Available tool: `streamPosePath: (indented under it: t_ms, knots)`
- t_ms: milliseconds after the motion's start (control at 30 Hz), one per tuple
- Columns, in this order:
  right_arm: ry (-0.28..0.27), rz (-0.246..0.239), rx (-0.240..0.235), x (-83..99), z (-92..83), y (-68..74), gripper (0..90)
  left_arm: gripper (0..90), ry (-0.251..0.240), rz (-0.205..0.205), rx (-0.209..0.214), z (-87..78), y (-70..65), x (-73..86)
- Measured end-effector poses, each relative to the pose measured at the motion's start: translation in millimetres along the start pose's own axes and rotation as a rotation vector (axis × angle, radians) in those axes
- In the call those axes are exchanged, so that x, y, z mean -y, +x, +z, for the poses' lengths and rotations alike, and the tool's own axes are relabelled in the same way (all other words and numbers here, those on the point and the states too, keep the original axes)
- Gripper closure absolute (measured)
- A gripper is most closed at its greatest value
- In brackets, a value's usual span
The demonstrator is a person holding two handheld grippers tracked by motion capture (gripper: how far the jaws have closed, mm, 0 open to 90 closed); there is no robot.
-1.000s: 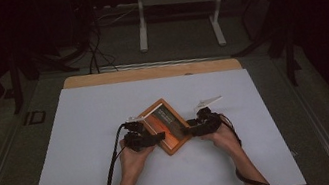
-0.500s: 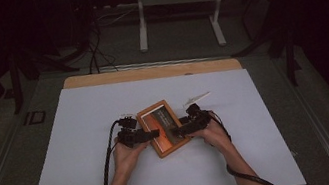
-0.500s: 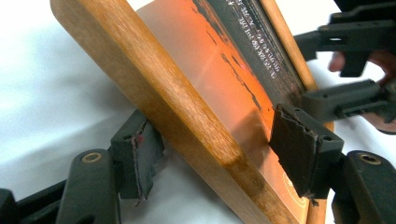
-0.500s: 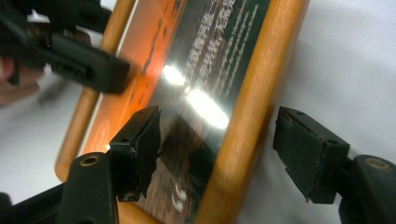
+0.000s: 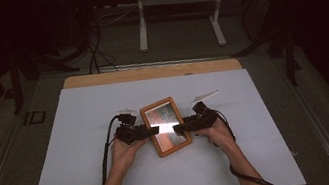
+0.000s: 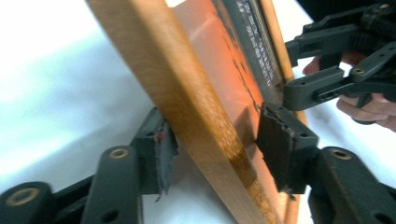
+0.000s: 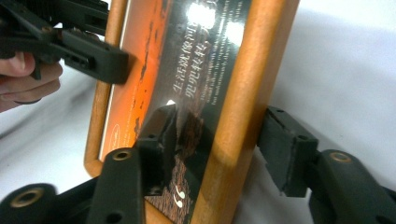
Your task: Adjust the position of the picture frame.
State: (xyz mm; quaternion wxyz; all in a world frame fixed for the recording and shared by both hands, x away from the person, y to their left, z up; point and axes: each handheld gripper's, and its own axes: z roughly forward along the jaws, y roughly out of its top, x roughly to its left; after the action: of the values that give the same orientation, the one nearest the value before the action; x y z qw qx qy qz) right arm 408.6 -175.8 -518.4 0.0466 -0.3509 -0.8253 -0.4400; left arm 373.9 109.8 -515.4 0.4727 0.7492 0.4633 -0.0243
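Note:
A wooden picture frame (image 5: 165,125) with an orange picture under glass sits mid-table between my two grippers. My left gripper (image 5: 154,130) has the frame's left edge between its jaws, which have just been closing. In the left gripper view its pads (image 6: 159,149) press the wood and glass of the frame (image 6: 196,107). My right gripper (image 5: 178,128) holds the opposite edge and its jaws have also just been closing. In the right gripper view one pad (image 7: 159,135) lies on the glass and the other meets the wooden rail of the frame (image 7: 238,93).
A white sheet (image 5: 88,161) covers the wooden table (image 5: 149,72). A small pale strip (image 5: 204,97) lies just beyond the right hand. Cables trail from both grippers toward the near edge. Metal stand legs (image 5: 144,30) and dark floor lie behind the table.
The frame has turned from a diagonal lie to nearly straight, and its glass now catches a bright glare. Both grippers have drawn in and closed onto its side edges.

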Motion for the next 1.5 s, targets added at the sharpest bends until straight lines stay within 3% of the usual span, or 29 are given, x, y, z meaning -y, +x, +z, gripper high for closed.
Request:
streamPosePath:
  t_ms: [67,300,600,733,900,1067,1167,1500]
  knots:
    - [-0.016,0.004,-0.002,1.5,-5.7,1.1,51.9,53.3,-0.007,0.008,0.021,-2.9,-1.0,-2.4]
    - [-0.071,0.059,-0.019,11.1,-18.4,1.3,59.6,56.2,-0.008,0.03,0.028,-4.2,-7.1,-8.7]
    - [-0.059,0.093,-0.02,24.6,-23.1,12.5,63.1,56.6,-0.028,0.006,-0.009,-5.1,-4.5,-11.8]
    - [-0.067,0.136,-0.025,30.7,-21.8,14.9,62.6,58.1,-0.021,-0.001,-0.024,-3.9,-4.1,-12.6]
    - [-0.059,0.178,-0.041,31.4,-19.8,11.8,62.5,59.5,-0.02,-0.037,-0.036,-3.1,-3.3,-11.5]
    - [-0.033,0.205,-0.057,26.6,-14.0,6.2,61.7,59.0,-0.025,-0.118,-0.053,-2.8,2.4,-3.5]
    - [-0.027,0.231,-0.039,26.4,-9.9,5.1,61.0,58.1,-0.022,-0.149,-0.035,0.1,10.1,-0.2]
    - [0.0,0.265,-0.024,28.4,-6.0,2.3,57.6,56.0,-0.009,-0.174,0.011,11.1,22.3,0.9]
